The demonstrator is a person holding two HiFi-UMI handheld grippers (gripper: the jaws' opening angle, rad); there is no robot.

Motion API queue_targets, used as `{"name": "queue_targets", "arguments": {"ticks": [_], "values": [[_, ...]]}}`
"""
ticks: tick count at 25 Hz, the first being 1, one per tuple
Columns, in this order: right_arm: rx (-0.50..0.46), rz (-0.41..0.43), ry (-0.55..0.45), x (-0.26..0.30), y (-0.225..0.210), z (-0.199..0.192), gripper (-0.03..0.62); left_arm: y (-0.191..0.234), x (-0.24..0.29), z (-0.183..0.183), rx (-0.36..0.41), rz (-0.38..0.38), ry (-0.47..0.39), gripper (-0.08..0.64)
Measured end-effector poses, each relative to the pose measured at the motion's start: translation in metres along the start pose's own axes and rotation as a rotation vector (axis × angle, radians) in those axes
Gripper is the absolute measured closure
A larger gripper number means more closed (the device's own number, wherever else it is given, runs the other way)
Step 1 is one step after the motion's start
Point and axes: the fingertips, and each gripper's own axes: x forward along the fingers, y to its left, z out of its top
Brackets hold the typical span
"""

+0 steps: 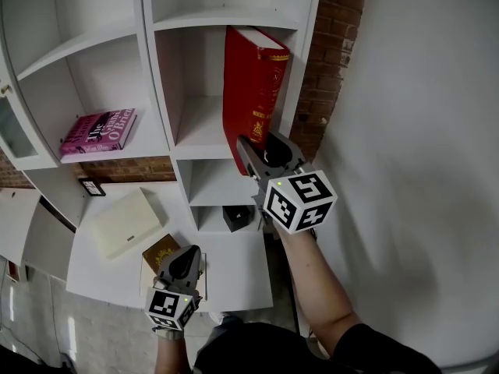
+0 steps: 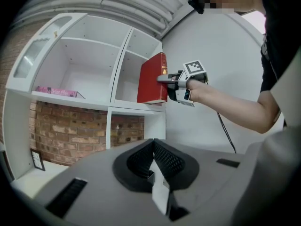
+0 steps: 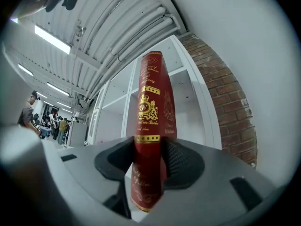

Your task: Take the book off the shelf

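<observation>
Right claw (image 3: pixel 149 167) clamps the spine of the tall red hardback book with gold lettering (image 1: pixel 251 92), upright at the front edge of the white shelf (image 1: pixel 199 148): gripped, not yet pulled clear

Glossy red book (image 1: pixel 251 84), matt white shelf (image 1: pixel 199 135)

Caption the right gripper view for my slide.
Right gripper fingers clamp the red book by its gold-lettered spine before white shelves.
</observation>
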Motion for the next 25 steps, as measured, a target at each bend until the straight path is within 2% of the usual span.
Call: {"name": "queue_targets", "arguments": {"ticks": [20, 25], "values": [[-0.132, -0.02, -0.136, -0.119, 0.006, -0.006, 0.434, -0.062, -0.011, 0.01, 0.043, -0.082, 0.005, 0.551], [-0.164, -0.039, -0.13, -0.148, 0.008, -0.015, 0.442, -0.076, -0.012, 0.011, 0.061, -0.098, 0.001, 0.551]]}}
